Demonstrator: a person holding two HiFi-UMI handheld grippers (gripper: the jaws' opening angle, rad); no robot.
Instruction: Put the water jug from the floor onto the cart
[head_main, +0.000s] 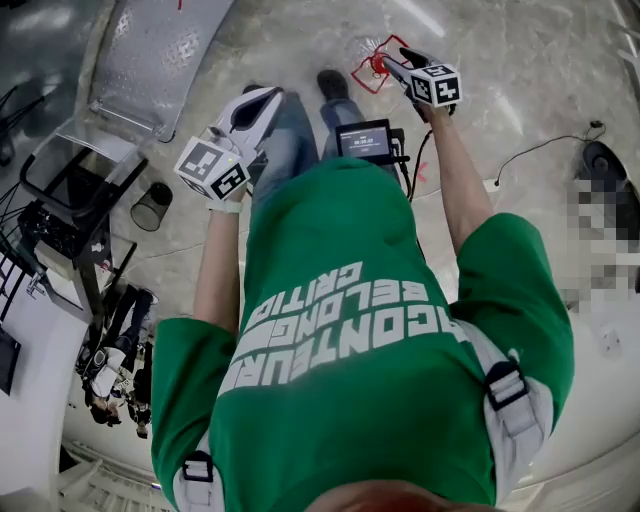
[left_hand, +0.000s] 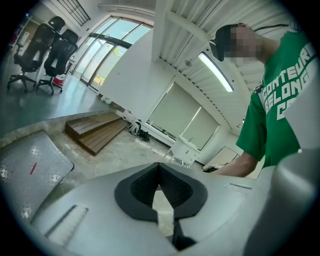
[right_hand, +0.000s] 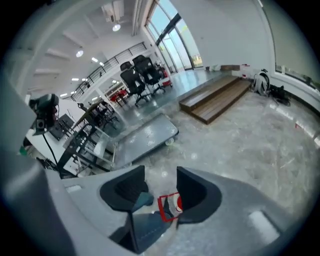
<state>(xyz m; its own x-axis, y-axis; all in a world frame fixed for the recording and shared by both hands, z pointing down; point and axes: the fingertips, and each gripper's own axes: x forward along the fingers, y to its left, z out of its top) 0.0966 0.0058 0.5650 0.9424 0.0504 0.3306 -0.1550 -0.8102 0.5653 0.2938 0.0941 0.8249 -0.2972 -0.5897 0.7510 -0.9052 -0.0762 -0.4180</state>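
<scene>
The left tool is clenched, its pads meeting at the tips with nothing between them. The cart, a flat deck of tread plate, lies ahead of this tool and off to its left. The left gripper view shows a corner of that deck, wooden steps and a green sleeve, but no jug.

The right tool is released, with its jaws standing apart and empty. Beyond its tips, on the floor inside a red square, is the water jug. Only a red top and a pale patch show, so it seems to stand upright with its top toward the tool, though I cannot be sure. The tool is apart from it.

Only the head view shows both tools together. Only the right gripper view shows the cart's wheel.
</scene>
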